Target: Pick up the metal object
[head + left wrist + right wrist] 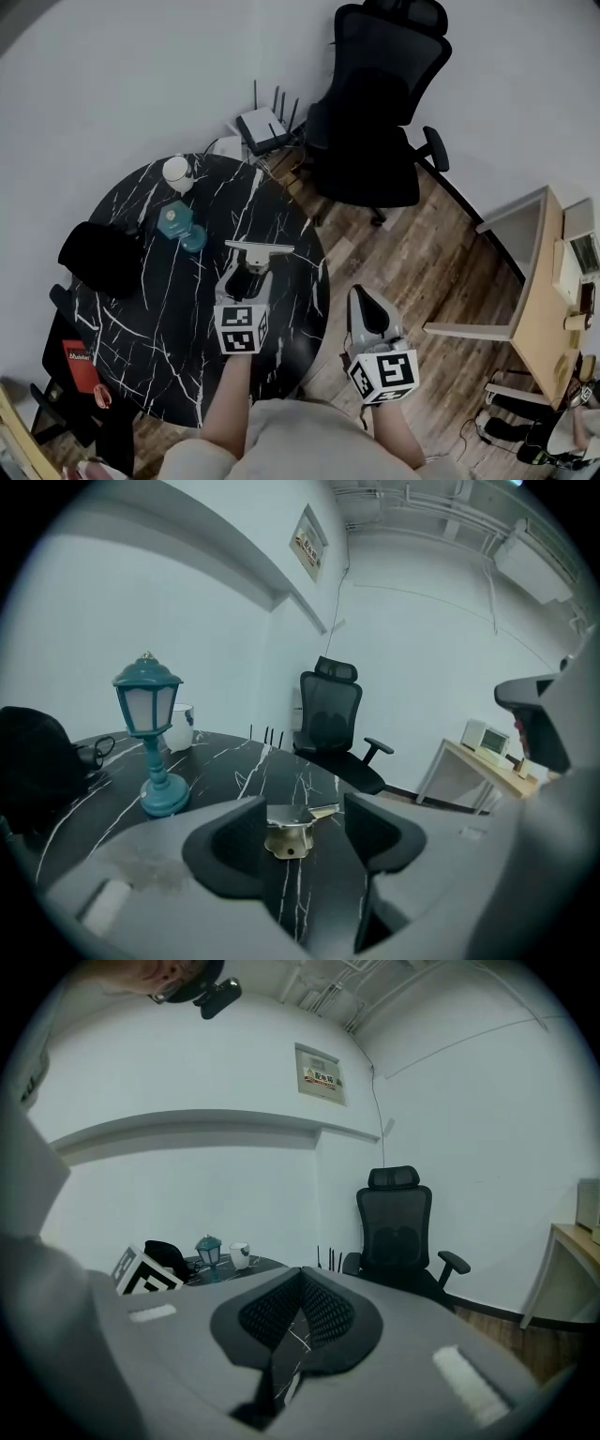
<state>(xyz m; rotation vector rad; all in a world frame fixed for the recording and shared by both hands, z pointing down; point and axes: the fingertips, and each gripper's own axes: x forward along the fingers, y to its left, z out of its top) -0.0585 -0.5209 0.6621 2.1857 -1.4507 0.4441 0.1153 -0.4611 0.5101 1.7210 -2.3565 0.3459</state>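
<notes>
The metal object (260, 249), a pale T-shaped bracket, lies on the round black marble table (159, 328) near its right edge. My left gripper (247, 270) sits just behind it. In the left gripper view the bracket (289, 838) lies on the tabletop between the two dark jaws of the left gripper (305, 810), which stand open, with a gap on the bracket's right side. My right gripper (362, 298) hangs off the table's right edge over the wooden floor. In its own view the right gripper (300, 1283) is shut with nothing between its ribbed pads.
A teal lantern (178, 225) (150, 733), a white mug (176, 172) and a black bag (103, 255) stand on the table's far left. A black office chair (375, 112) and a router (262, 127) are beyond the table. A wooden desk (544, 300) is at the right.
</notes>
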